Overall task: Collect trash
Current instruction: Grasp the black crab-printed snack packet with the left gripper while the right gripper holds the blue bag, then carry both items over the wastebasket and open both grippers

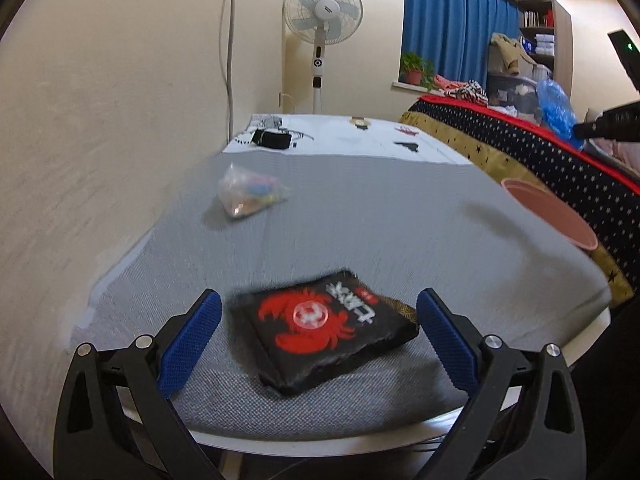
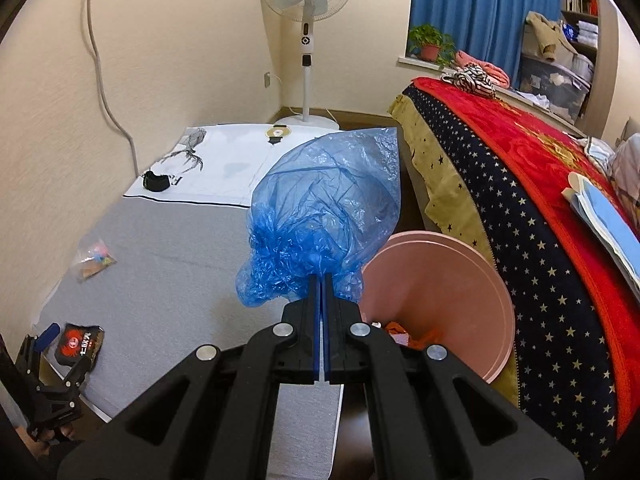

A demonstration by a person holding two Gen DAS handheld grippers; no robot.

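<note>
1. Black snack packet (image 1: 326,330) with a red crab print and white characters: lying flat on the grey mat (image 1: 360,208), long axis running from about 10 o'clock to 4 o'clock in the left wrist view, puffed and crinkled at the edges.
2. Sitting between the blue pads of the left gripper (image 1: 319,336); fingers spread wide, one either side of the packet, not pressing on it.
3. Blue plastic bag (image 2: 326,216), thin and translucent, bunched at the neck: pinched in the right gripper (image 2: 322,280), fingers fully closed on it, billowing up toward 12 o'clock.
4. Pink bin (image 2: 444,280) at 3 o'clock of the bag, orange scraps inside.
5. Clear packet with colourful bits (image 1: 250,194) farther along the mat, toward 11 o'clock of the crab packet, well apart.
6. Bed with starred red blanket (image 2: 532,208) along the right; standing fan (image 2: 306,4) at the far wall.
</note>
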